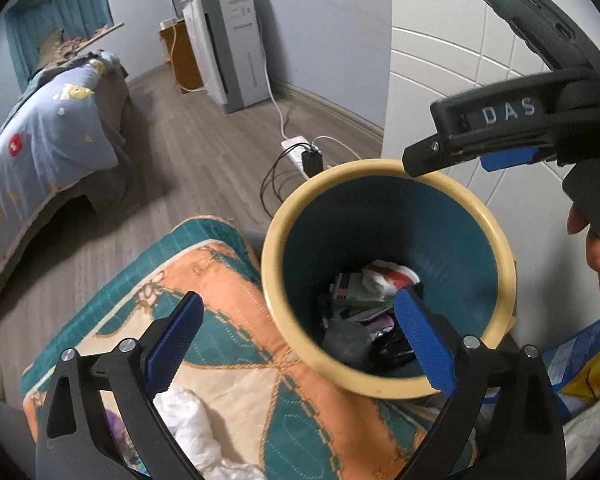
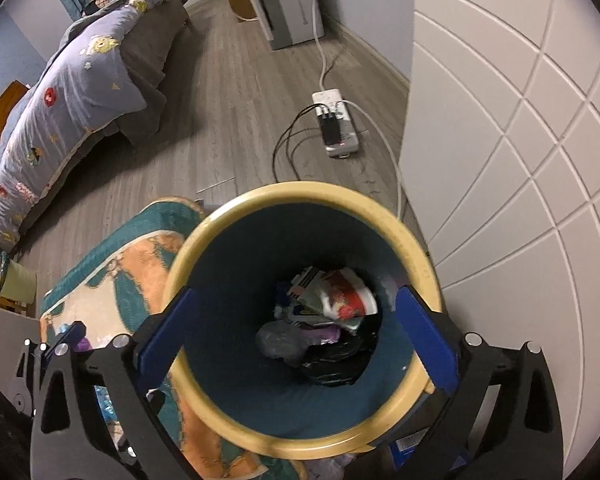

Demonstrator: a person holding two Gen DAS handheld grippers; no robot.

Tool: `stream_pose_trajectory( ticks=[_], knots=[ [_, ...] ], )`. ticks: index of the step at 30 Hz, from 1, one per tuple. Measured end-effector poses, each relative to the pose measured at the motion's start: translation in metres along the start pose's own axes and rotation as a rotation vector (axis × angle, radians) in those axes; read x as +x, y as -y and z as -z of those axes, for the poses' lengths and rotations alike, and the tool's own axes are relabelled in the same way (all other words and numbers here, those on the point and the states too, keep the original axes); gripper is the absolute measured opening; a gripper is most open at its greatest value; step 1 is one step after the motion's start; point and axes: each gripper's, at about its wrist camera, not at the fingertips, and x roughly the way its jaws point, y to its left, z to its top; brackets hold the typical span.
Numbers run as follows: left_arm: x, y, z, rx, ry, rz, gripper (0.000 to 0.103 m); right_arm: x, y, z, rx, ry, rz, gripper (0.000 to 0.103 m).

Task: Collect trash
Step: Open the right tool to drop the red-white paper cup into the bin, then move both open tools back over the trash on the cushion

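Note:
A round bin with a cream rim [image 1: 496, 236] [image 2: 404, 224] and dark teal inside stands beside a quilted cushion. Trash lies at its bottom: a red and white wrapper [image 1: 388, 276] [image 2: 344, 296], a black bag [image 2: 336, 360] and a grey lump [image 2: 276, 340]. My left gripper [image 1: 296, 344] is open and empty, one finger over the cushion, the other over the bin. My right gripper [image 2: 296, 332] is open and empty straight above the bin mouth; in the left wrist view it [image 1: 472, 148] hangs over the far rim. White crumpled tissue [image 1: 188, 424] lies on the cushion near my left gripper.
The orange and teal quilted cushion [image 1: 220, 292] [image 2: 132, 264] lies left of the bin. A white power strip with cables [image 1: 300, 152] [image 2: 336, 124] sits on the wood floor behind. A white panelled wall [image 2: 500, 160] is right. A bed [image 1: 40, 140] is left. A blue and yellow box [image 1: 580, 364] lies right.

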Motion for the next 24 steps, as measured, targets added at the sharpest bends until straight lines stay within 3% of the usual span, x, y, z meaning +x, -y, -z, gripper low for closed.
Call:
stream_pose_trajectory(
  ticks=[9,24],
  knots=[
    [-0.026,-0.031,0.013,-0.060,0.011,-0.012,0.096,-0.012,-0.042,0.003,-0.085,0.015,-0.002,0.097],
    [-0.071,-0.093,0.050,-0.167,0.037,-0.069,0.096,-0.023,-0.094,0.013,-0.121,0.044,-0.020,0.097]
  ],
)
